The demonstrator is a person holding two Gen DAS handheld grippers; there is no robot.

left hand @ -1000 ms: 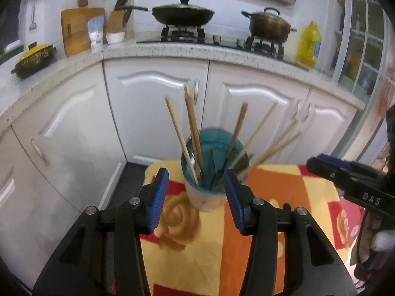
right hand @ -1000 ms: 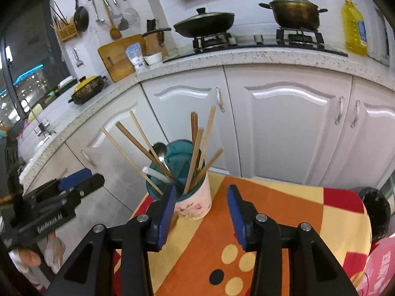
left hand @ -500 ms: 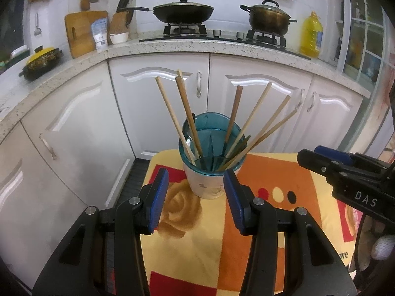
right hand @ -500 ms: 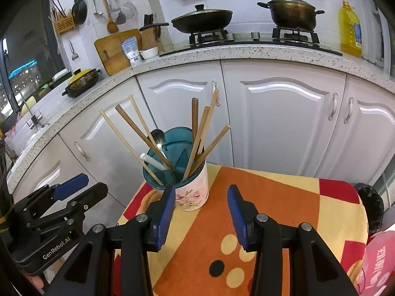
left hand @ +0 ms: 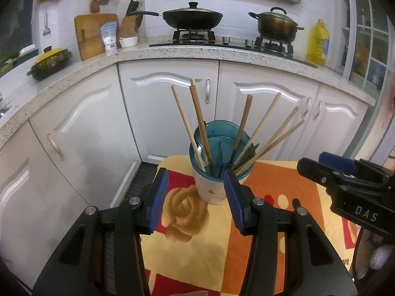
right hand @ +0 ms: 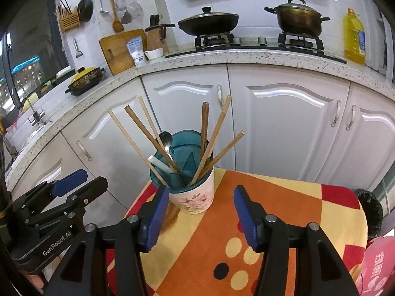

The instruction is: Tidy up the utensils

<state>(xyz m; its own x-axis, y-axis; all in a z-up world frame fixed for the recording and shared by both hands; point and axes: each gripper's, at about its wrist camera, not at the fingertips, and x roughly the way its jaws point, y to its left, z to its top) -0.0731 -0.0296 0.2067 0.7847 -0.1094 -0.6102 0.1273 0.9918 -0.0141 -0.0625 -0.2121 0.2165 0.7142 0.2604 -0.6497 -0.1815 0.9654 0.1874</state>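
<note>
Both your grippers stand off the holder, nothing gripped.

Your left gripper (left hand: 195,194) sits at lower centre of its view, jaws partly apart and empty; the holder (left hand: 214,187) shows in the gap beyond the pads, apart from them. Your right gripper (right hand: 199,212) sits at lower centre of its view, jaws opening, nothing clamped; the holder (right hand: 192,197) stands beyond them, towards the left pad, contact not discernible. The holder is a floral cup with a teal insert, upright at the far edge of the cloth (right hand: 222,234), centre frame. Chopsticks (right hand: 138,133) fan out of it, left and right; a spoon (right hand: 166,139) and a white handle (right hand: 158,164) lean on its left side. Cabinets (right hand: 284,123) fill mid-frame behind; wok (right hand: 208,23) and pot (right hand: 298,19) sit top of frame.
</note>
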